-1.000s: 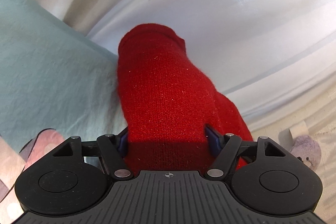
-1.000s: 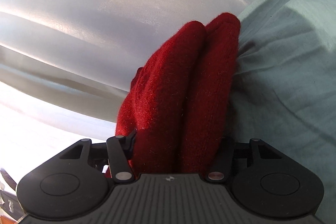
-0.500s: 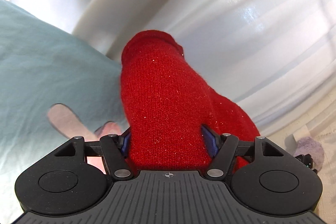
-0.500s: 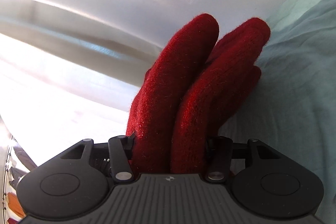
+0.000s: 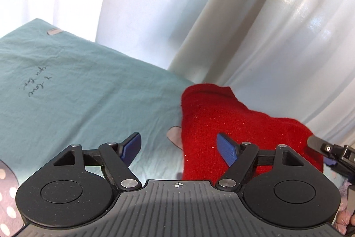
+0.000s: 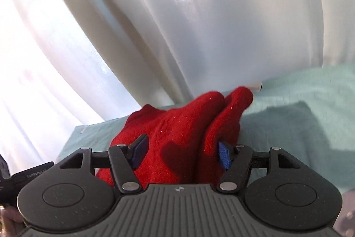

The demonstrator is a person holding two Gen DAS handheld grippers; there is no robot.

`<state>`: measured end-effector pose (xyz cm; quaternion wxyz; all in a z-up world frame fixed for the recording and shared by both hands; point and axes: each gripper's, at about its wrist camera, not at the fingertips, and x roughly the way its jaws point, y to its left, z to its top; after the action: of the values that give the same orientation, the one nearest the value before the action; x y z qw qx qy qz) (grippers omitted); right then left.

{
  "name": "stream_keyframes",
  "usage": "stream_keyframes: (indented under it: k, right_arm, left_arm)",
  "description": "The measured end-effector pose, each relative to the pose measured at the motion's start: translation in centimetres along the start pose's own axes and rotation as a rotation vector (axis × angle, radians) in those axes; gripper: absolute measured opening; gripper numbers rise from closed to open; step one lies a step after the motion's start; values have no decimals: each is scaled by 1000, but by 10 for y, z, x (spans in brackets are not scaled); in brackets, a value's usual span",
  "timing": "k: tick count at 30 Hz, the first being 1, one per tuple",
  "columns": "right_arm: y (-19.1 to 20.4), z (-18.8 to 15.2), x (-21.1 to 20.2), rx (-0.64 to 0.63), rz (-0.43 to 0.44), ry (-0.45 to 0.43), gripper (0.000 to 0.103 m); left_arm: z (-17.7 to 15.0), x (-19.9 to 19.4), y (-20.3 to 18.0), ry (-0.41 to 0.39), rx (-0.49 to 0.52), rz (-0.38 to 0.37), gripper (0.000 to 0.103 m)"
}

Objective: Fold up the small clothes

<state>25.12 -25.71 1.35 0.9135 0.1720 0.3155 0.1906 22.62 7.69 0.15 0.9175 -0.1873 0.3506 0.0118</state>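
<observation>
A red knitted garment [image 5: 239, 126] lies folded on a teal cloth [image 5: 84, 99]. My left gripper [image 5: 179, 148] hovers over its left edge. Its jaws are opening; the right pad [image 5: 226, 150] stands over the red knit, the left pad [image 5: 133, 146] over teal cloth, and neither presses. In the right wrist view the red garment [image 6: 177, 126] sits between the jaws of my right gripper [image 6: 182, 152], which are also opening. Both blue pads stand just off the knit. My right gripper's finger [image 5: 328, 150] shows at the edge of the left view.
White curtains [image 6: 199, 26] hang right behind the cloth. The teal cloth carries handwritten lettering [image 5: 37, 83]. A polka-dot fabric [image 5: 6, 192] lies at the lower left and a small pink-grey piece [image 5: 174, 134] beside the red knit. A folded teal towel [image 6: 288, 126] lies right of the garment.
Both grippers were shut on the red garment and have let it go. They pulled back and rose; the garment now rests on the teal cloth, off to the right in the left view.
</observation>
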Motion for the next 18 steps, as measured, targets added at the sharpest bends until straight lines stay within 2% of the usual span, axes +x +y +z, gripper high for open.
stream_keyframes:
  k: [4, 7, 8, 10, 12, 14, 15, 18]
  right_arm:
    - [51, 1, -2, -186, -89, -136, 63]
    - [75, 2, -12, -292, -167, -244, 60]
    - [78, 4, -14, -309, -181, -282, 60]
    - [81, 8, -18, -328, -153, -320, 60]
    - [80, 12, -4, -298, -116, -280, 57]
    - [79, 6, 16, -255, -74, -206, 43]
    - [80, 4, 26, -252, -61, -163, 32]
    - [88, -9, 71, -259, -27, -58, 30]
  left_arm:
    - [-1, -6, -5, 2, 13, 8, 83]
    - [-1, -1, -9, -6, 39, 23, 87]
    - [-2, 0, -10, -11, 45, 30, 88]
    - [-2, 3, -12, -12, 49, 46, 88]
    - [-2, 7, -13, -8, 38, 51, 89]
    - [-3, 13, -13, -2, 17, 49, 92]
    - [-3, 15, -14, 1, 8, 50, 93]
    - [0, 24, -17, 9, -22, 65, 94]
